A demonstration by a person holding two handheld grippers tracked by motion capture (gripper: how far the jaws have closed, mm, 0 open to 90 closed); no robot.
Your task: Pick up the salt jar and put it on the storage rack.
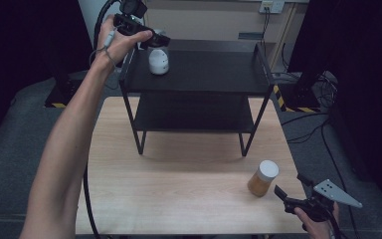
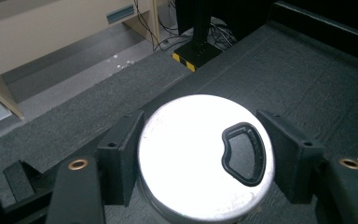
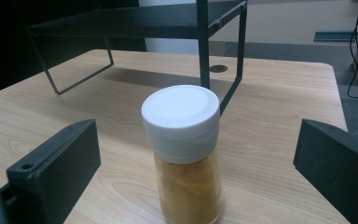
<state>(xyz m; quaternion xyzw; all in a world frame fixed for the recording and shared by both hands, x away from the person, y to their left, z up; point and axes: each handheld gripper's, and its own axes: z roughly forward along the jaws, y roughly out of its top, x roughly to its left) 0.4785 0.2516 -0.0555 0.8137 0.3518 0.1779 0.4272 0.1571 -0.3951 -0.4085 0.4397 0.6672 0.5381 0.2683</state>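
While the shelf [image 1: 199, 74] carries the white jar [image 1: 158, 61] near its back left corner, the left gripper [image 1: 154, 40] has its jaws clamped on the jar's sides. Risk: letting go near the edge could tip it off. Spice jar [image 1: 262, 178] stands on the table [image 1: 179, 189]; right gripper [image 1: 291, 191] gapes around it, untouching, and a skewed close could topple it.

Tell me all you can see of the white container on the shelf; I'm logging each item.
The white container is round, with a flat white lid bearing a black D-shaped tab. It stands upright on the black shelf's top tier, near its left end. The left gripper is shut on it, one jaw on each side.
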